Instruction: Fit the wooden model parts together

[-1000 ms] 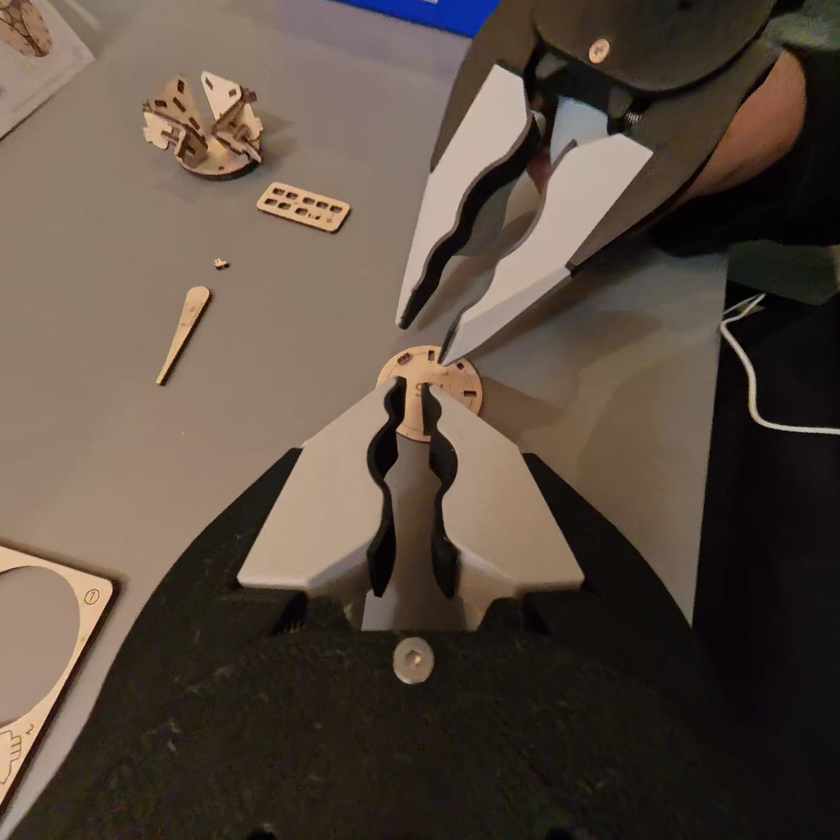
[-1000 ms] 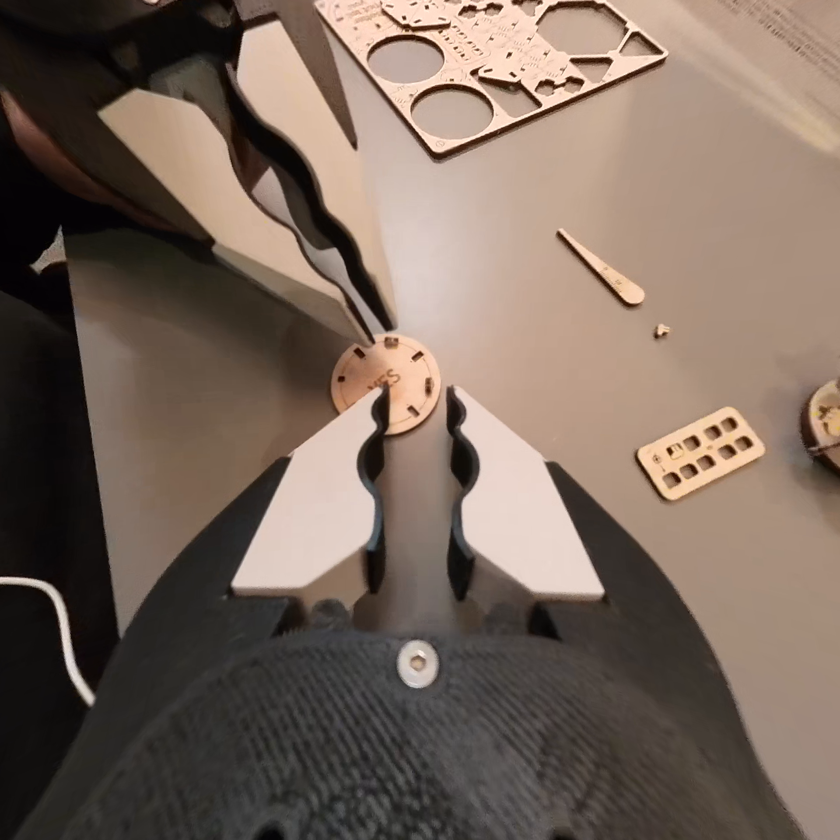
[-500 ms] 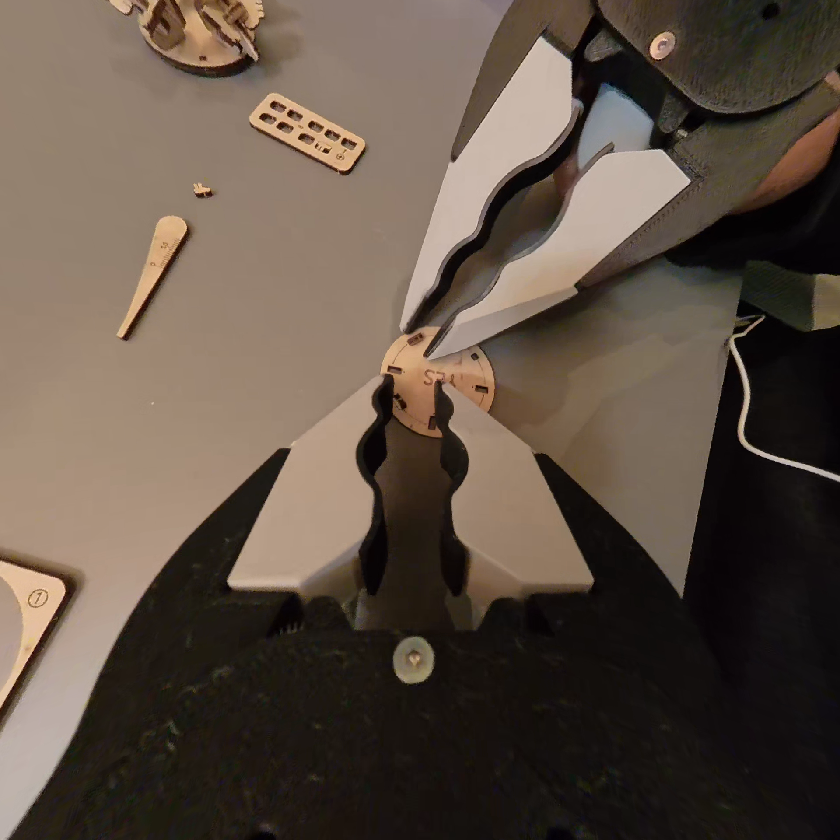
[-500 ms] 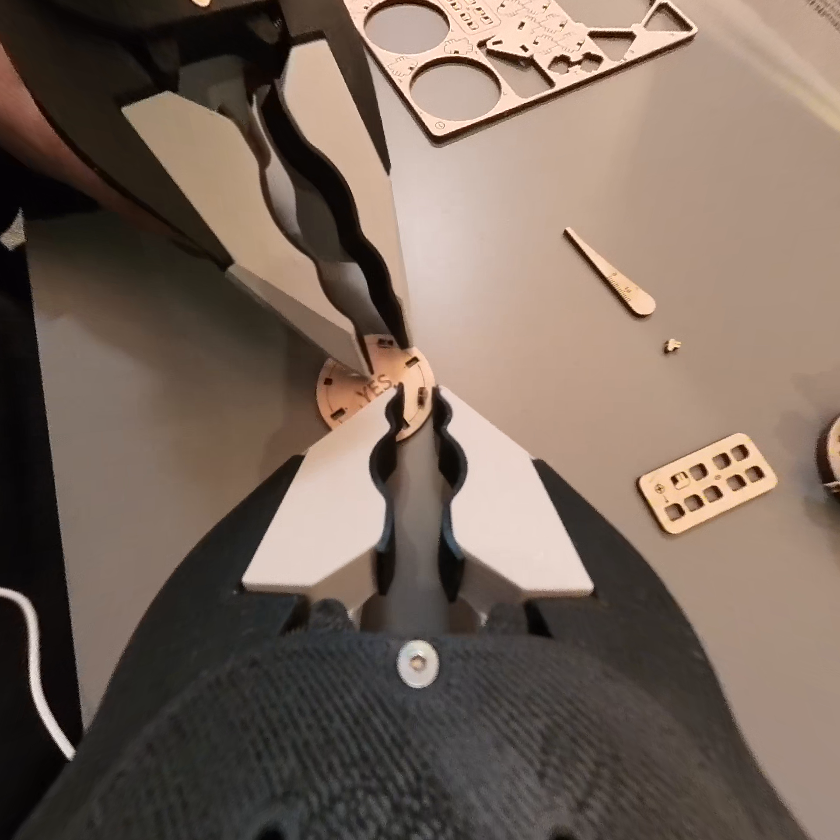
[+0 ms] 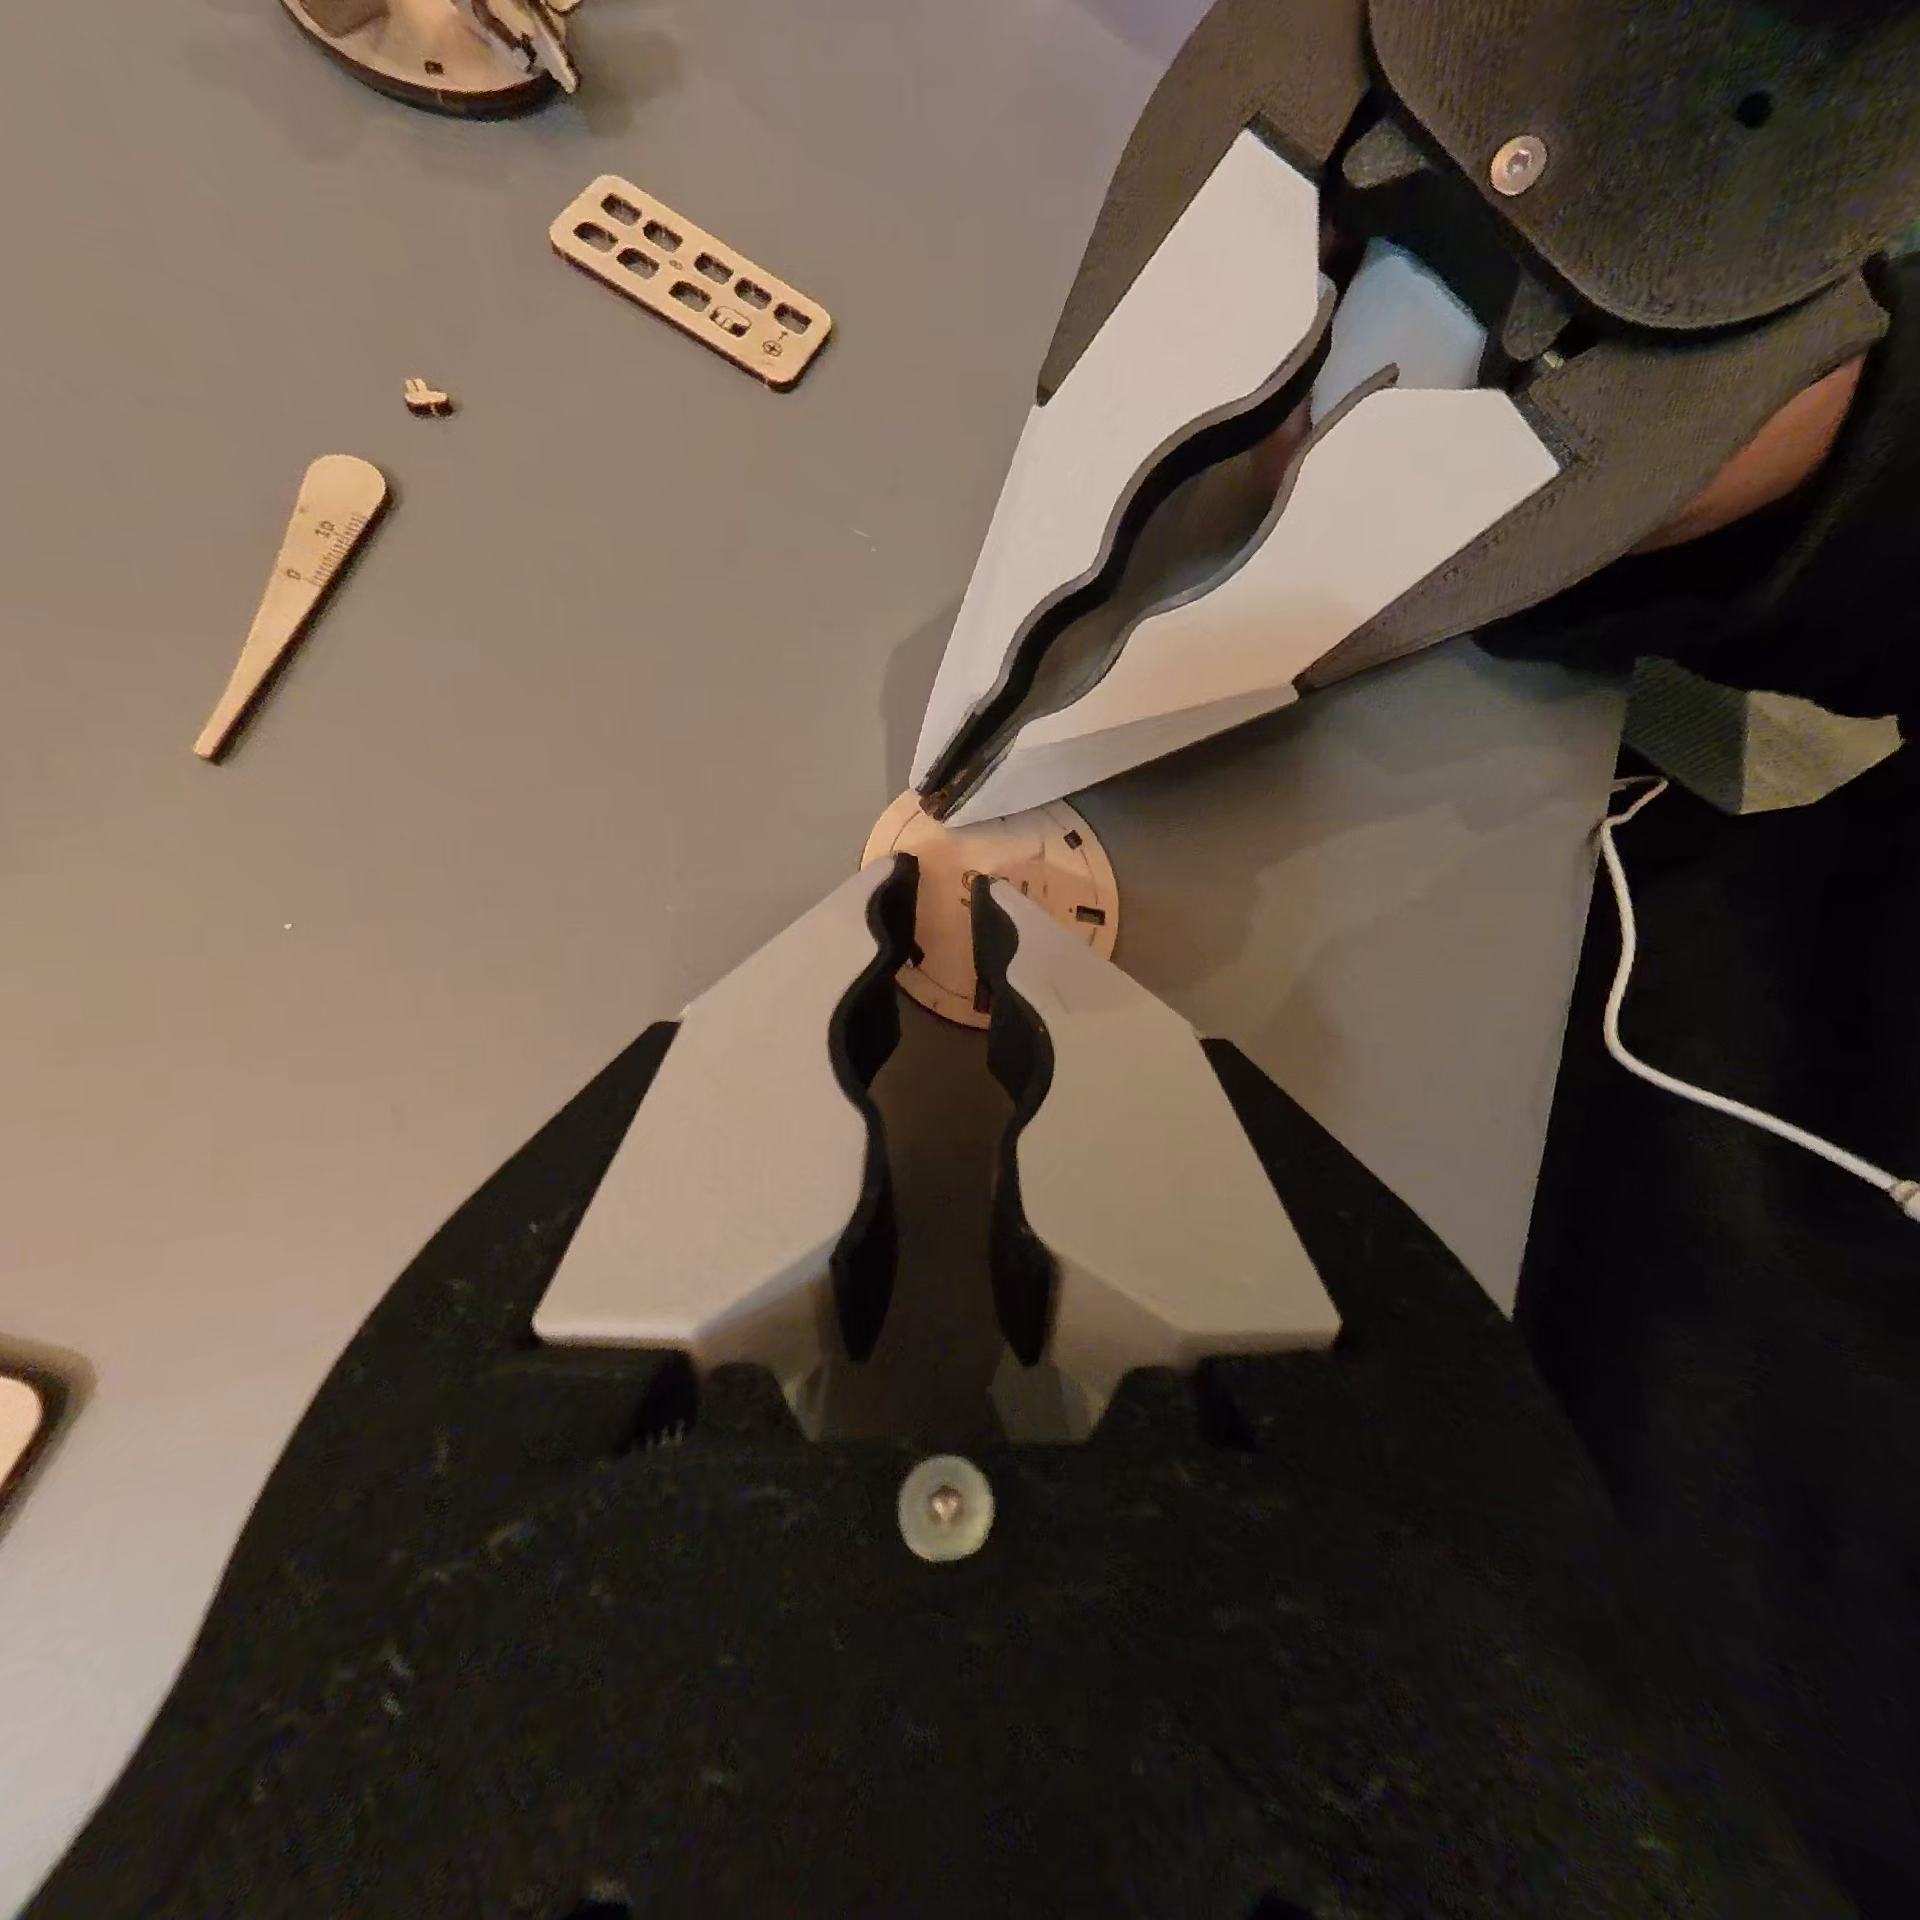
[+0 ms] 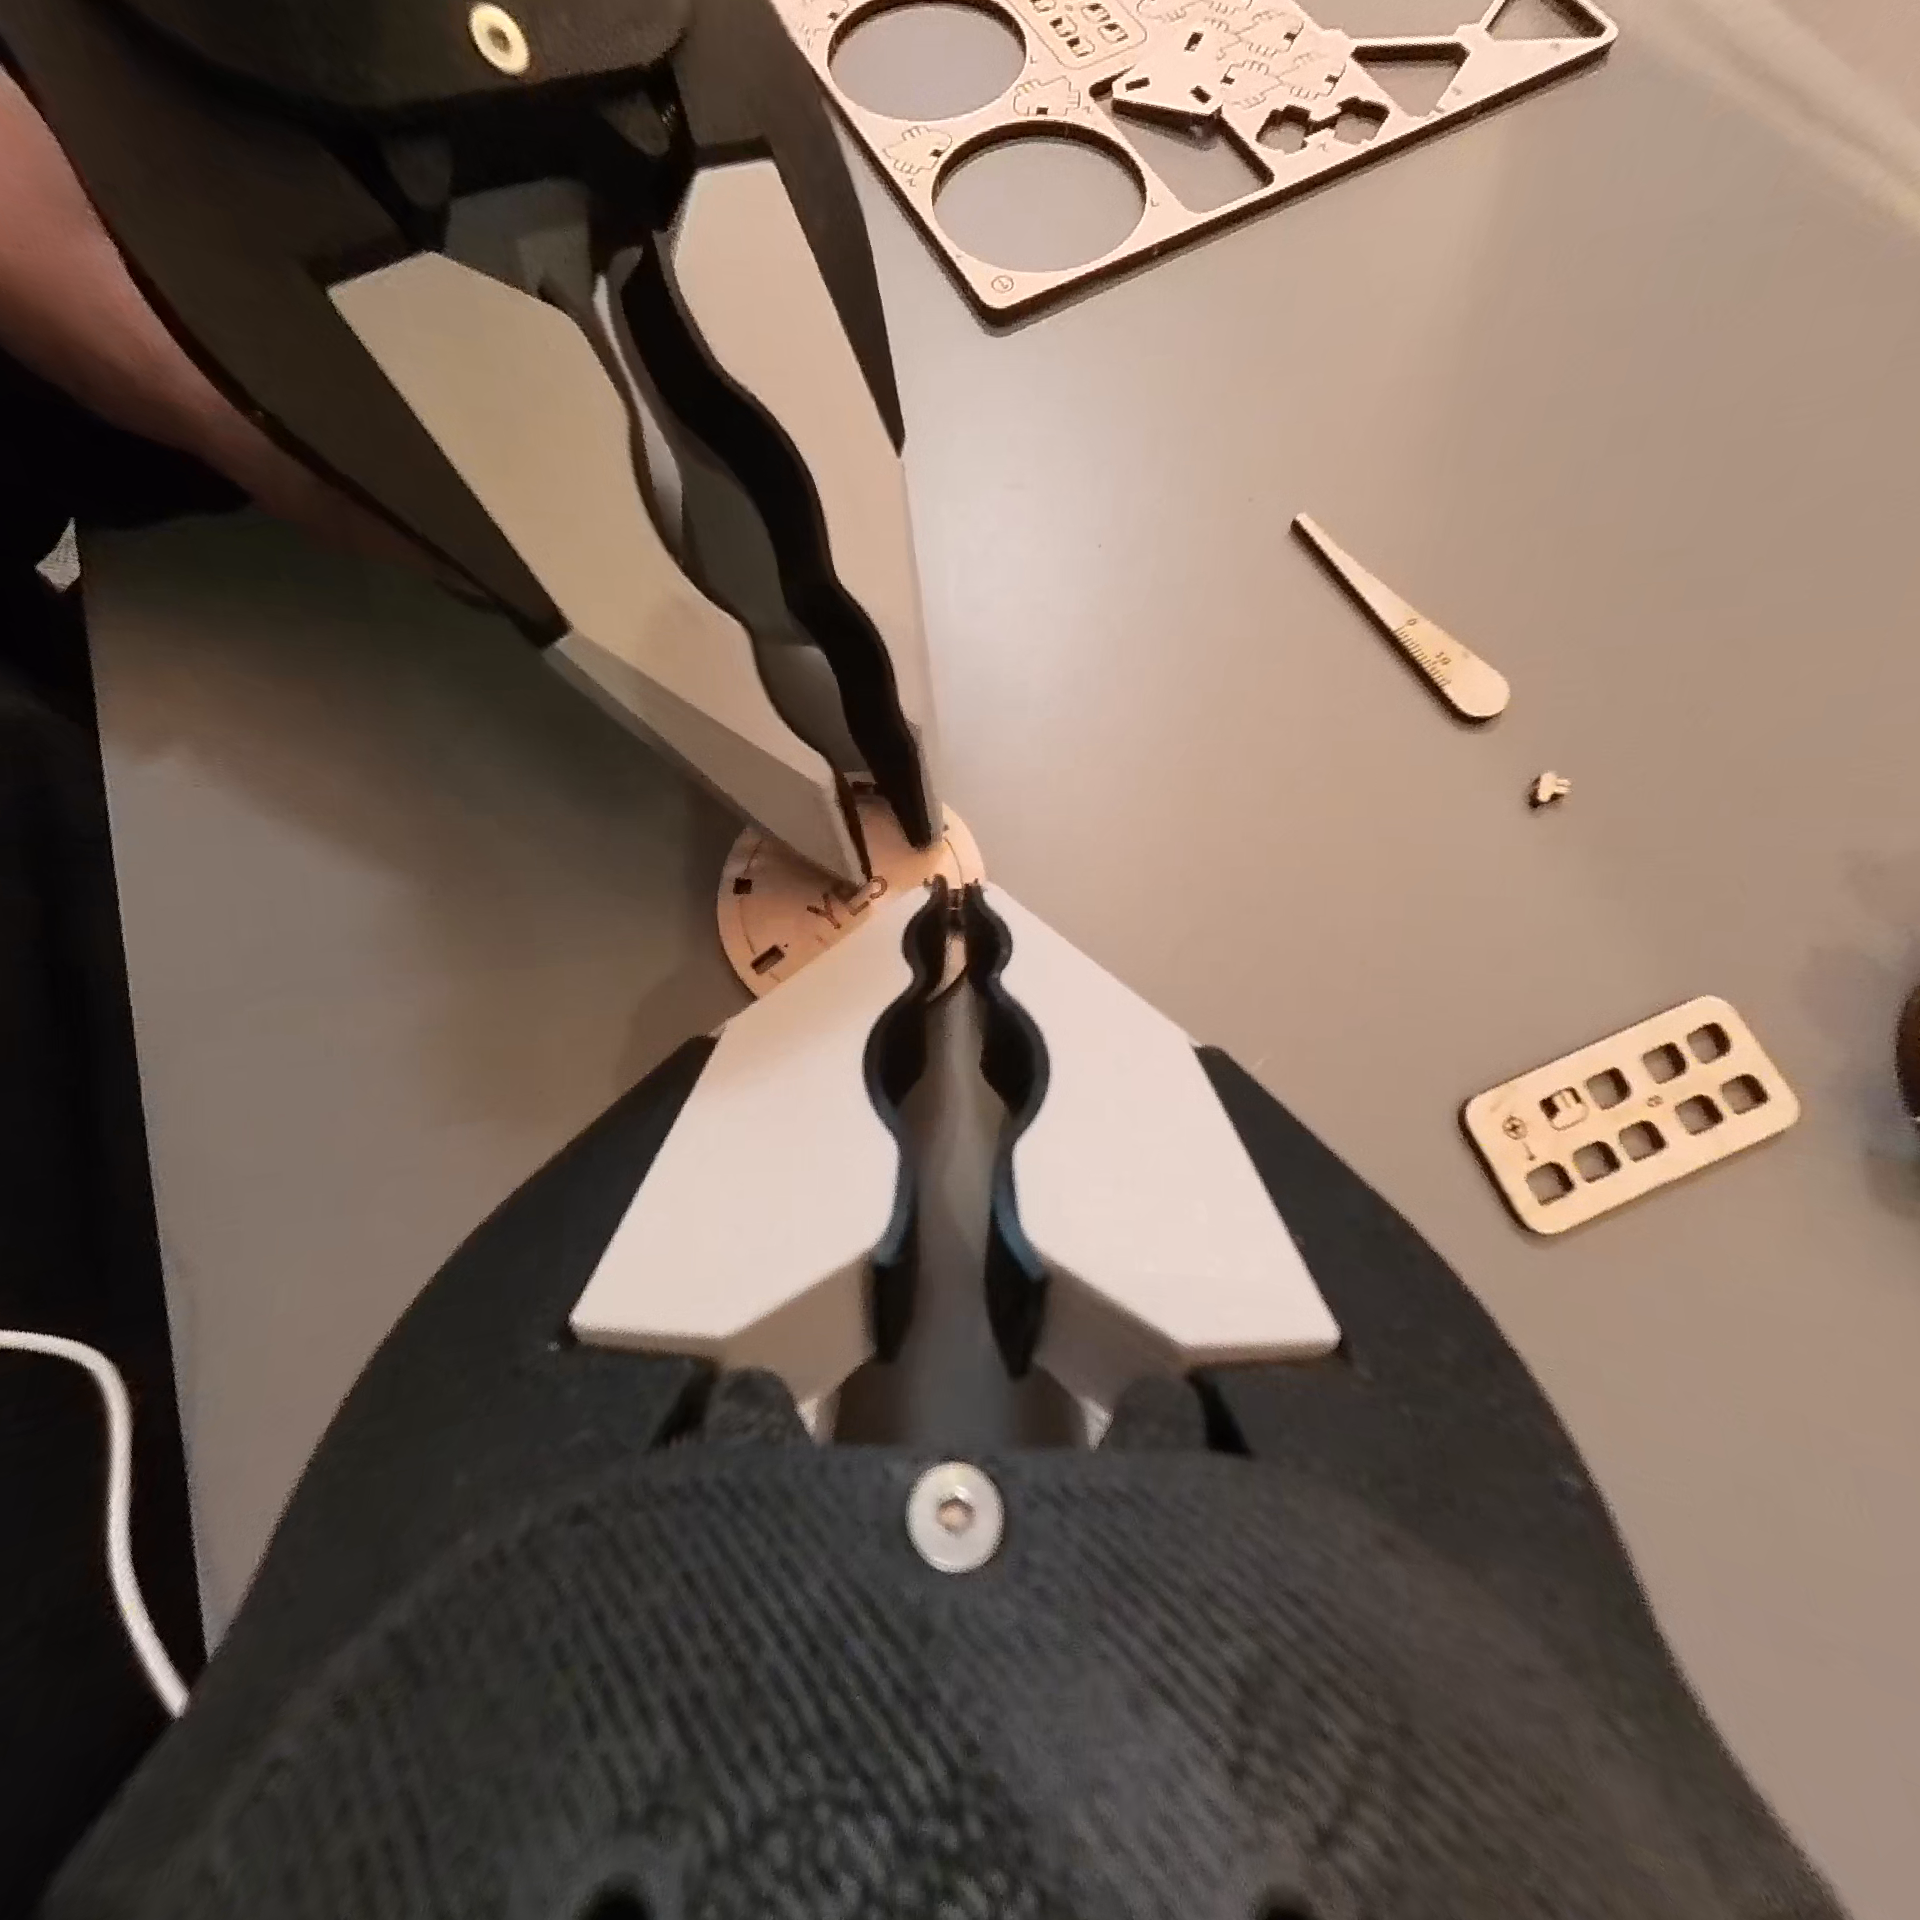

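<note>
Left hand-held gripper (image 5: 940, 871) has its jaws narrowly apart, both tips set down on the face of a flat round wooden disc (image 5: 1049, 883), gripping nothing. The disc lies straight ahead of it, near one edge of the grey worktop (image 5: 520, 935). From the opposite side the right hand-held gripper (image 6: 954, 888) meets it, fingertips drawn together at the disc's rim; whether a small bit is nipped between them I cannot tell. Both sit equally close to the disc. Farther across the worktop lie a tapered wooden stick (image 5: 291, 592), a tiny wooden piece (image 5: 426, 395), a slotted wooden plate (image 5: 691, 281) and a cut-out wooden sheet (image 6: 1195, 135).
</note>
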